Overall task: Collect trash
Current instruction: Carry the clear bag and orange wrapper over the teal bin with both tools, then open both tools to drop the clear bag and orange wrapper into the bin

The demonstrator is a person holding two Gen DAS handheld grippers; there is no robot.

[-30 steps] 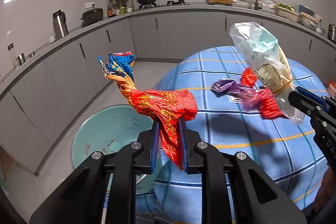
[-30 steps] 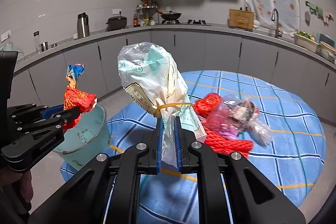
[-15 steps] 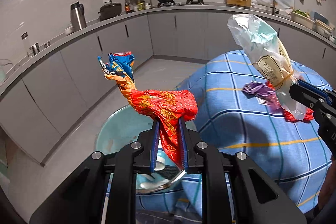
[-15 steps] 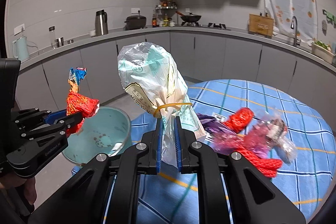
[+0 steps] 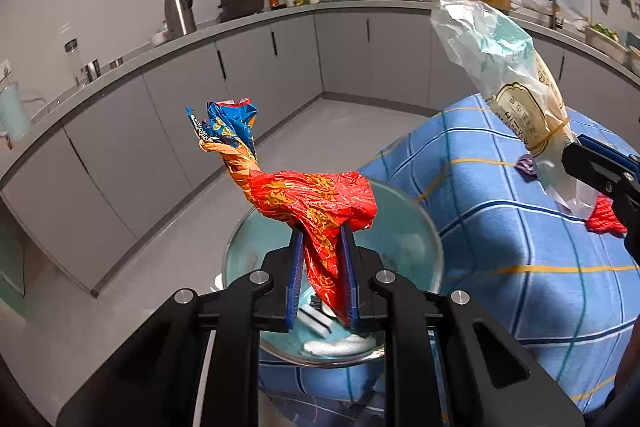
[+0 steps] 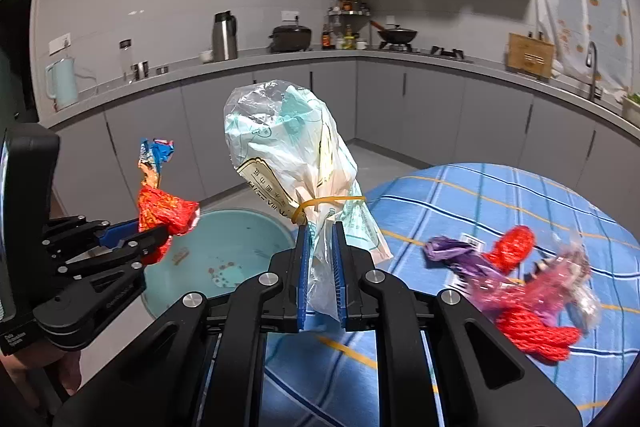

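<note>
Nearest, the left hand-held gripper (image 5: 322, 277) pinches a red-and-blue snack wrapper (image 5: 316, 199) over the teal bin (image 5: 434, 247), likely ready for release, while the right hand-held gripper (image 6: 320, 273) clamps a rubber-banded clear bag (image 6: 288, 155) with unreadable Chinese print, more trash (image 6: 520, 291) beyond on the blue-checked counter (image 6: 500, 195).

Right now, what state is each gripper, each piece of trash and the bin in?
left gripper: jaws shut on the red snack wrapper, held above the bin.
right gripper: jaws shut on the clear plastic bag.
clear plastic bag: crumpled, tied with a yellow rubber band.
teal trash bin: open, some scraps inside.
red mesh net: lying on the blue checked tablecloth.
purple wrapper: crumpled on the cloth.
</note>
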